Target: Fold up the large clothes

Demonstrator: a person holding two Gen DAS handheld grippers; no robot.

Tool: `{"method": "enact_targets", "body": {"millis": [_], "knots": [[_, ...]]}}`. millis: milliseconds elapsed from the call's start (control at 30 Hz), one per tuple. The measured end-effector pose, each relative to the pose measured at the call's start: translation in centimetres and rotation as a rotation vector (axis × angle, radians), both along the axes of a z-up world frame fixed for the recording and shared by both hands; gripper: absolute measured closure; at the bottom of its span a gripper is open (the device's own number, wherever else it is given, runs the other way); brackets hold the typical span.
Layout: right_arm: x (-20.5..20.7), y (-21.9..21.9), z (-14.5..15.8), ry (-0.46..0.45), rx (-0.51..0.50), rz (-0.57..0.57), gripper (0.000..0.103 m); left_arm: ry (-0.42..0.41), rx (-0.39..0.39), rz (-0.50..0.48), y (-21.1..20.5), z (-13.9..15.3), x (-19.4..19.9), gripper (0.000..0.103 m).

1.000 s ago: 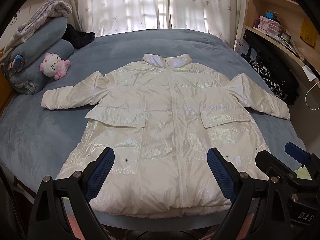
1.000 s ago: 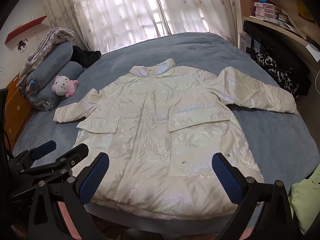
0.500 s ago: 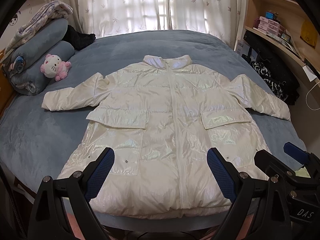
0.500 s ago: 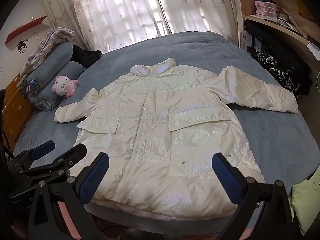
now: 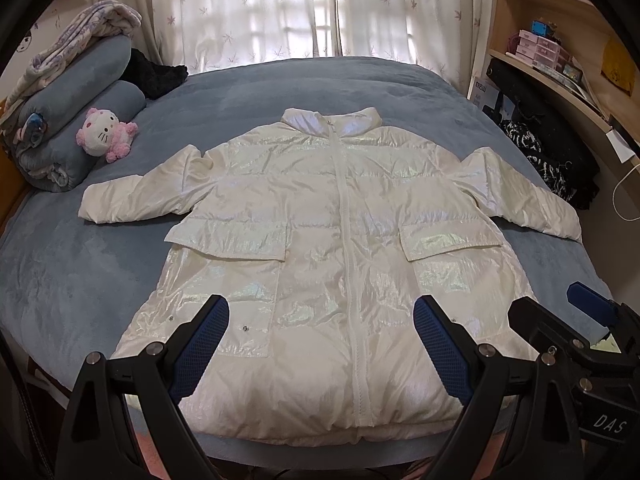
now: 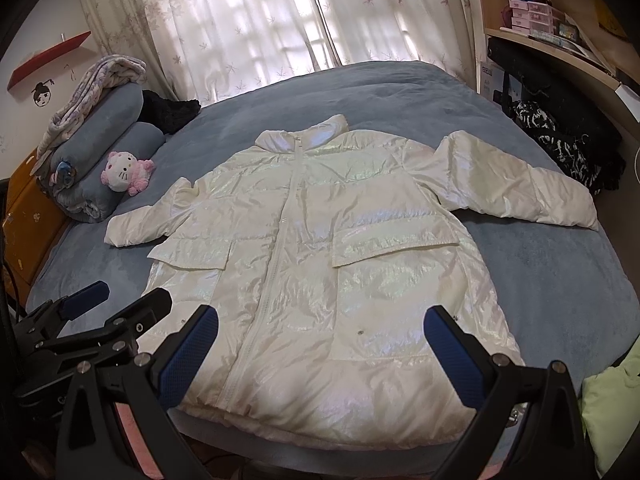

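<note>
Nothing has shifted over the past second: my left tongs [image 5: 320, 334] and right tongs [image 6: 322, 344] both hang wide and empty above the hem, pads clear of the cloth, so folding has not begun and I judge a sleeve the likely first fold. The white puffer coat [image 5: 332, 264] lies face up at the centre of the bed [image 5: 72, 280], zipped, collar at 12 o'clock, sleeves out to 9 and 3. Shell glossy, crinkled, faintly iridescent, quilted in soft horizontal bands with two flap pockets; bedcover matte blue plush.
</note>
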State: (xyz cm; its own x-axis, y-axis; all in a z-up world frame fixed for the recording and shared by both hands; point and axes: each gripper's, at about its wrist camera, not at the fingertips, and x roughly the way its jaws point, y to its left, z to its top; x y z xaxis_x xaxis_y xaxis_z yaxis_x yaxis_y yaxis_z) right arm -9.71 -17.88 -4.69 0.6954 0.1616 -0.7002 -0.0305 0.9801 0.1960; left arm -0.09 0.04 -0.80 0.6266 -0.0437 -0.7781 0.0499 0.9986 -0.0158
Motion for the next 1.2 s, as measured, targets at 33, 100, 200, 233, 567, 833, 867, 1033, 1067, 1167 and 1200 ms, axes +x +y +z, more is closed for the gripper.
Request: {"method": "enact_targets", "body": {"millis": [33, 100, 200, 233, 567, 833, 867, 1033, 1067, 1167, 1200], "knots": [[0.0, -0.1, 0.0, -0.001, -0.002, -0.001, 0.000, 0.000, -0.001, 0.000, -0.1, 0.0, 0.1, 0.011], [0.7, -0.3, 0.1, 0.001, -0.005, -0.003, 0.000, 0.000, 0.000, -0.003, -0.4, 0.0, 0.4, 0.011], [1.3, -0.8, 0.5, -0.001, -0.006, -0.004, 0.000, -0.006, 0.004, -0.014, -0.9, 0.1, 0.7, 0.011], [1.3, -1.0, 0.6, -0.005, -0.003, -0.004, 0.000, -0.007, 0.005, -0.019, -1.1, 0.1, 0.8, 0.011], [2.5, -4.1, 3.6, -0.070, -0.081, -0.041, 0.000, -0.057, -0.015, -0.082, -3.6, 1.9, 4.0, 0.011], [4.9, -8.2, 6.5, -0.132, -0.147, -0.118, 0.000, -0.144, -0.043, -0.168, -6.6, 4.6, 8.3, 0.011], [5.3, -8.9, 6.8, -0.142, -0.159, -0.139, 0.000, -0.141, -0.044, -0.172, -6.9, 4.8, 8.9, 0.011], [8.3, -13.4, 7.8, -0.174, -0.262, -0.290, 0.000, -0.195, -0.059, -0.178, -9.3, 5.5, 12.9, 0.010], [9.0, -14.3, 8.0, -0.176, -0.293, -0.318, 0.000, -0.220, -0.047, -0.178, -10.0, 5.6, 13.8, 0.010], [11.1, -17.5, 7.4, -0.151, -0.305, -0.383, 0.000, -0.295, -0.039, -0.198, -11.6, 5.8, 15.5, 0.010], [12.0, -19.5, 6.9, -0.131, -0.253, -0.400, 0.000, -0.310, -0.026, -0.200, -12.5, 5.6, 16.5, 0.010]]}}
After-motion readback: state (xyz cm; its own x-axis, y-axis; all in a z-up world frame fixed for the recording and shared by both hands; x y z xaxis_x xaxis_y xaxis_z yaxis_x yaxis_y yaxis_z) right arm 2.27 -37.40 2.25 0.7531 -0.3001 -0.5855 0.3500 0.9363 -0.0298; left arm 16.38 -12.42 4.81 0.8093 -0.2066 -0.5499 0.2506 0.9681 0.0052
